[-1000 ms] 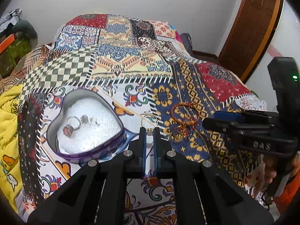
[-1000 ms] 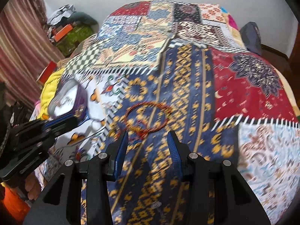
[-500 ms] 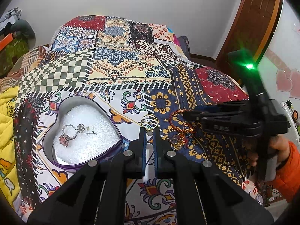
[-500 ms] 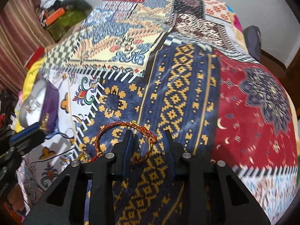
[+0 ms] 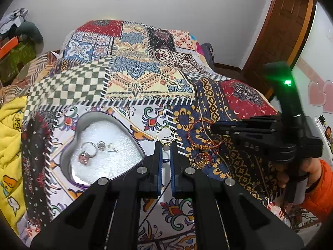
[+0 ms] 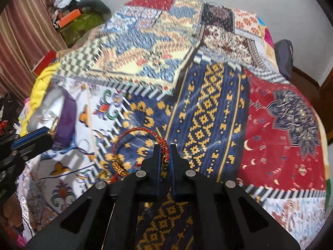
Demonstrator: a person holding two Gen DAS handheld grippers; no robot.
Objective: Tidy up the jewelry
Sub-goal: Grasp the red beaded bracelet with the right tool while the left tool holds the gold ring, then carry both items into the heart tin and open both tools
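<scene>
A heart-shaped purple tin [image 5: 68, 145] lies on the patchwork bedspread with a pink-stone ring [image 5: 85, 156] and small earrings [image 5: 105, 145] on its white foam. My left gripper [image 5: 165, 145] is shut on a gold hoop ring [image 5: 165, 134], held just right of the tin. A red braided bracelet [image 6: 141, 133] lies on the blue patterned patch, and my right gripper [image 6: 165, 149] is shut on its knotted part. In the left wrist view the right gripper [image 5: 216, 126] reaches in from the right over the bracelet [image 5: 199, 137]. More small rings [image 5: 198, 159] lie beside it.
The quilt covers the whole bed; a yellow blanket [image 5: 10, 129] bunches at the left edge. A wooden door [image 5: 287, 27] stands at the back right. A hand in an orange sleeve [image 5: 318, 187] holds the right gripper. Clothes and boxes [image 6: 72, 14] pile up beyond the bed.
The right gripper moved down onto the red bracelet and went from open to shut on it. The left gripper kept the gold hoop and drew back slightly from the tin.
</scene>
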